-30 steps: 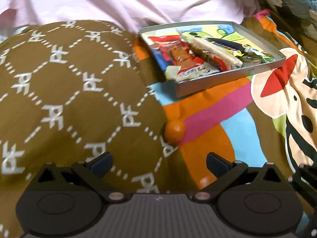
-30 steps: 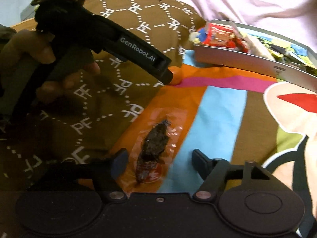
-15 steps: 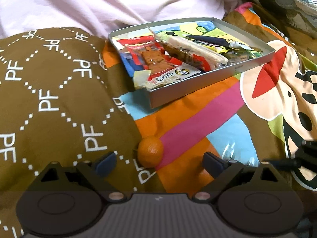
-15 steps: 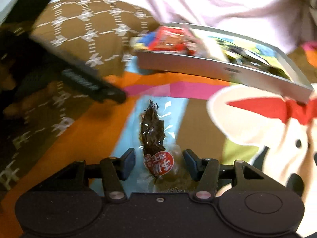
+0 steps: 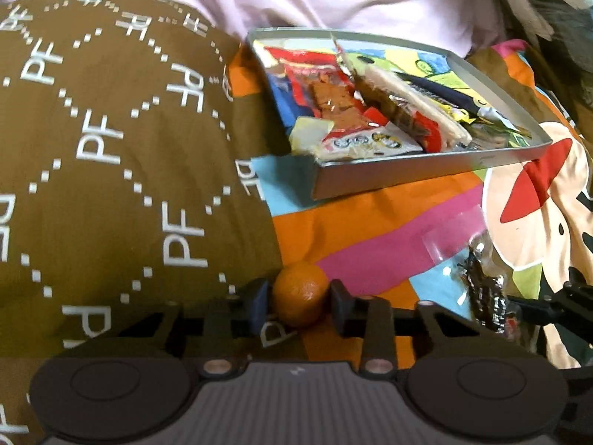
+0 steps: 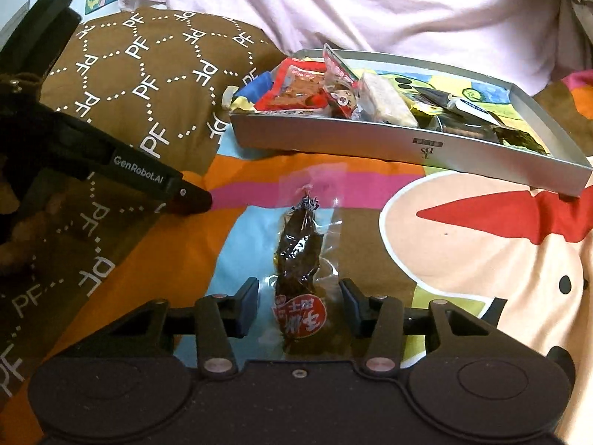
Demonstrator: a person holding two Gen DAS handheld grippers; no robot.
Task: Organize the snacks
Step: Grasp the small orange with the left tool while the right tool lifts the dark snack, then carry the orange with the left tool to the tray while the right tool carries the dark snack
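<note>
A small orange fruit (image 5: 300, 296) lies on the colourful bedsheet, and my left gripper (image 5: 298, 306) has its two fingers closed against its sides. A clear packet of dark dried snack with a red label (image 6: 300, 259) lies between the fingers of my right gripper (image 6: 298, 306), whose jaws stand partly open around it, apart from the packet. The packet also shows in the left wrist view (image 5: 481, 293). A silver tray (image 5: 426, 174) with several snack packets sits further back; it also shows in the right wrist view (image 6: 370, 137).
A brown pillow with a white "PF" pattern (image 5: 111, 148) rises on the left. A pink-shirted person (image 6: 370, 3) sits behind the tray. The left gripper's black body (image 6: 141, 178) reaches in from the left in the right wrist view.
My left gripper moved forward and closed on the orange fruit. My right gripper moved up to the dried snack packet, which now lies between its narrowed fingers.
</note>
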